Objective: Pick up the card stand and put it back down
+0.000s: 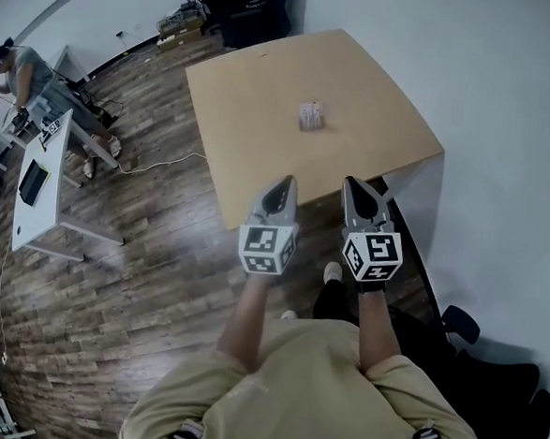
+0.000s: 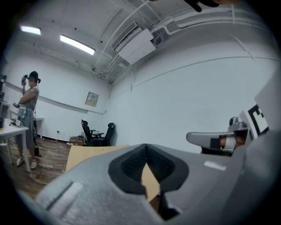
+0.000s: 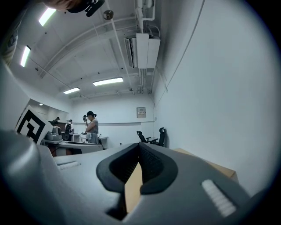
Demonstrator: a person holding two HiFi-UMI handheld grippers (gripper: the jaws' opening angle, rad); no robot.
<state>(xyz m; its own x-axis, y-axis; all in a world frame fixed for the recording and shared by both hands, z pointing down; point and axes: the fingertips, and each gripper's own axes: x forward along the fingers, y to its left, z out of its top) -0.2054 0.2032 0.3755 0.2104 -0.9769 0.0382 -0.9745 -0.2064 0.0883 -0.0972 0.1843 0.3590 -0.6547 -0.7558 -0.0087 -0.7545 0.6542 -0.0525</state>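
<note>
Just short of the table point(image 1: 262, 138) edge, left gripper point(image 1: 283, 184) and right gripper point(image 1: 354, 186) held level, jaws together and empty, presumably because the card stand point(image 1: 311, 115) lies well ahead.

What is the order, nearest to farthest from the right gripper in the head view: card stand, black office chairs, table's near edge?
1. Table's near edge, directly by the right gripper.
2. Card stand, ahead, on the table's middle.
3. Black office chairs, beyond the table's far side.
</note>
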